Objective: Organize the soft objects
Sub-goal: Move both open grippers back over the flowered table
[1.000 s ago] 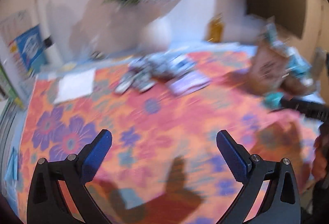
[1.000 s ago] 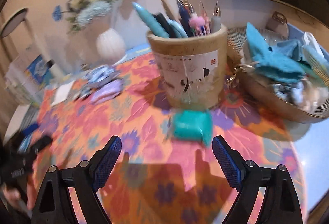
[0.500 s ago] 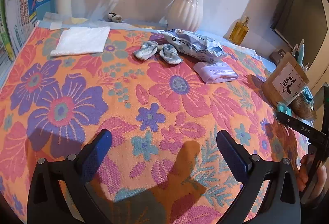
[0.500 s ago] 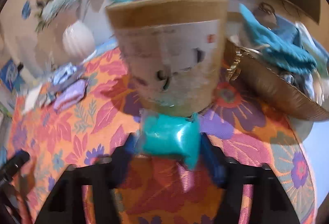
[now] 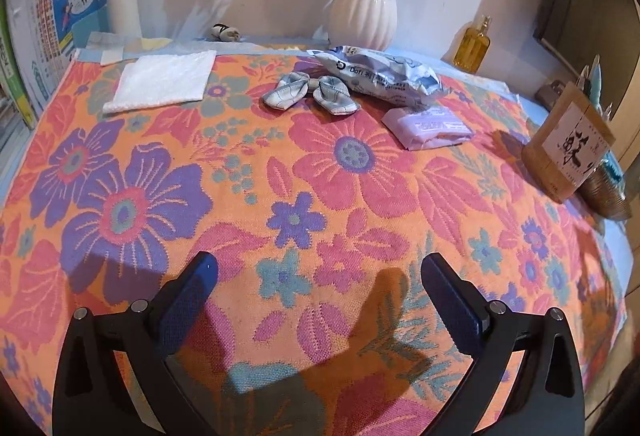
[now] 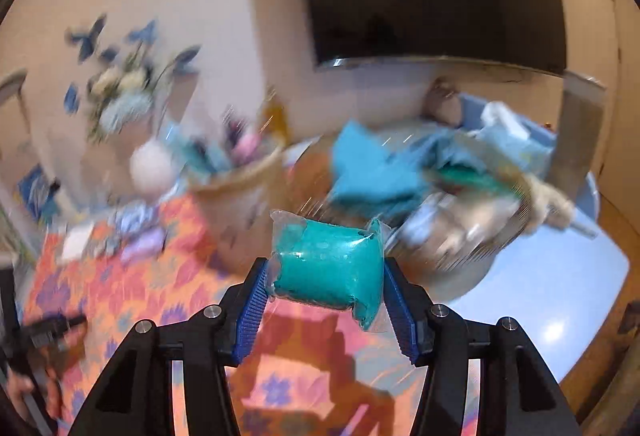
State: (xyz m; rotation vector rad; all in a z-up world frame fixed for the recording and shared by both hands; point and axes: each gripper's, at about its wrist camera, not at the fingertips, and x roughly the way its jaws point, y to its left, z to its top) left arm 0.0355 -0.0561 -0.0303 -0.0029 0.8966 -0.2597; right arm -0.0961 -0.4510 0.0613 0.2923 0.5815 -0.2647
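The right gripper [image 6: 325, 294] clamps the teal soft packet [image 6: 326, 268], lifted clear of the floral cloth [image 5: 360, 196] near the basket [image 6: 448, 248] (already holding blue cloths). The left gripper [image 5: 320, 286] hangs wide, empty. Seemingly 4 soft items remain: white towel [image 5: 160, 82], fabric bow [image 5: 310, 96], wipes pack [image 5: 380, 76], lilac packet [image 5: 428, 126].

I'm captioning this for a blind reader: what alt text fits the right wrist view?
The right gripper clamps a teal plastic-wrapped soft pack above a floral tablecloth. Behind, blurred, are a pen holder and a basket holding blue cloths.
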